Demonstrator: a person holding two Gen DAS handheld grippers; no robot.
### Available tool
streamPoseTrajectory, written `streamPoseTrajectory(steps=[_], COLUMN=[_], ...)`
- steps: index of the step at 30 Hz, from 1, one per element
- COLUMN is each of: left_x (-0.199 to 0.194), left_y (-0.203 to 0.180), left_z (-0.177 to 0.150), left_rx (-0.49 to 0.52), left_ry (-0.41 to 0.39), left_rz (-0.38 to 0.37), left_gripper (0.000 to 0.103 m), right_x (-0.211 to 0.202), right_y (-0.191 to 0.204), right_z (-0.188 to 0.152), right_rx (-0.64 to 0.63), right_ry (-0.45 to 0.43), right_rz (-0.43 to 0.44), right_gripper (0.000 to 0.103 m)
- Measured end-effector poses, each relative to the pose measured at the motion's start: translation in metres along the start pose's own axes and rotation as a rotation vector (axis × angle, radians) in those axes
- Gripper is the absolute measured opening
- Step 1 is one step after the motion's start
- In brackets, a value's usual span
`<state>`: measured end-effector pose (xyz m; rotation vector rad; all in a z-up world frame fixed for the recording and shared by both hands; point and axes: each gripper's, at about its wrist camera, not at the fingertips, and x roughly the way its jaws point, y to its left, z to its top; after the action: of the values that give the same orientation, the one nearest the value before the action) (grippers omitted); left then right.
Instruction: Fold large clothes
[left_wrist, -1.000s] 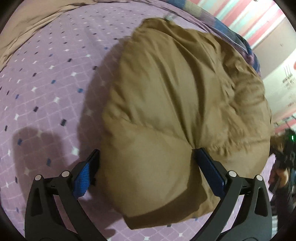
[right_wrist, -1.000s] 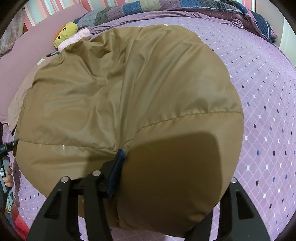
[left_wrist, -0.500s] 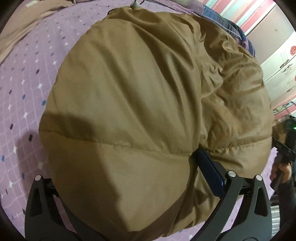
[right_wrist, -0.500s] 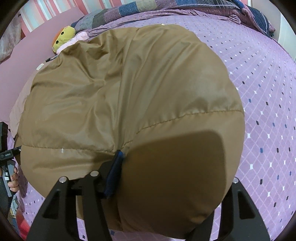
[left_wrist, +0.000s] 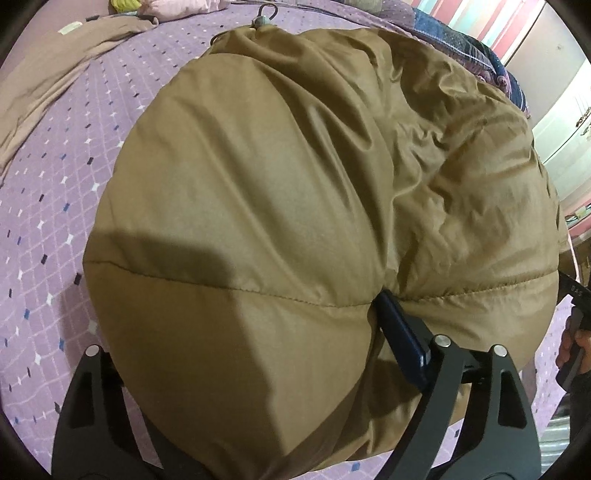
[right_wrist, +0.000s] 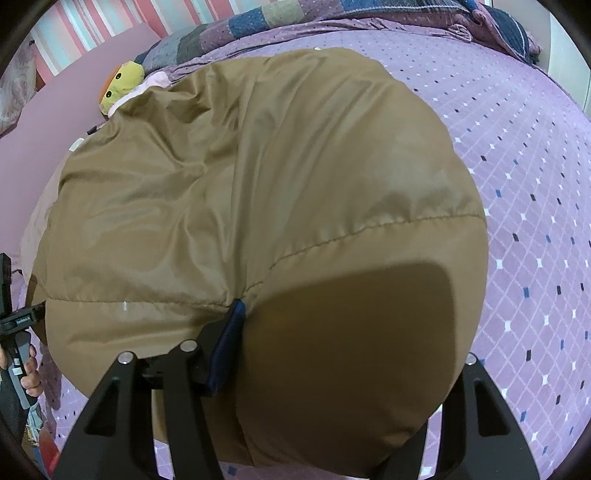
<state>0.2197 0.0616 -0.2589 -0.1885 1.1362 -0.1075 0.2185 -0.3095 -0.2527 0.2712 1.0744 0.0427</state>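
The padded brown jacket (left_wrist: 314, 221) lies bunched on the bed (left_wrist: 48, 236), filling both views and hiding most of the purple diamond-patterned sheet. The left gripper (left_wrist: 236, 332) has just been closing; its fingers pinch a thick jacket fold. The right gripper (right_wrist: 351, 339) likewise pinches a fold. A plush toy (right_wrist: 122, 85) lies at 11 o'clock, a patchwork quilt (right_wrist: 369, 14) at 12, against a striped wall (right_wrist: 85, 26).
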Motion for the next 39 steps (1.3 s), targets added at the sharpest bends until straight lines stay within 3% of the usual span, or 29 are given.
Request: streamPoseTrajectory(steps=[17,25,33,39], left_x=[0.003,-0.016,-0.027,-0.031], left_y=[-0.015,-0.019,-0.026,-0.032], left_z=[0.001,-0.003,0.003,0.009], left_rx=[0.004,0.052,0.058,0.059], left_ry=[-0.034,-0.054,-0.052,-0.053], left_rz=[0.041,0.058,0.062,0.070], left_gripper=[0.082,0.054,0.042,0.040], right_x=[-0.002,-0.018,-0.036,-0.050], right_y=[-0.001,0.009,0.024,0.041], right_z=[-0.009,-0.012,-0.007,-0.005], right_rx=[0.002,-0.012,-0.036,-0.068], right_ry=[-0.033,-0.088,-0.107,-0.138], right_rz=[-0.004,-0.045,-0.060,-0.055], right_gripper=[0.058,0.042,0.033,0.032])
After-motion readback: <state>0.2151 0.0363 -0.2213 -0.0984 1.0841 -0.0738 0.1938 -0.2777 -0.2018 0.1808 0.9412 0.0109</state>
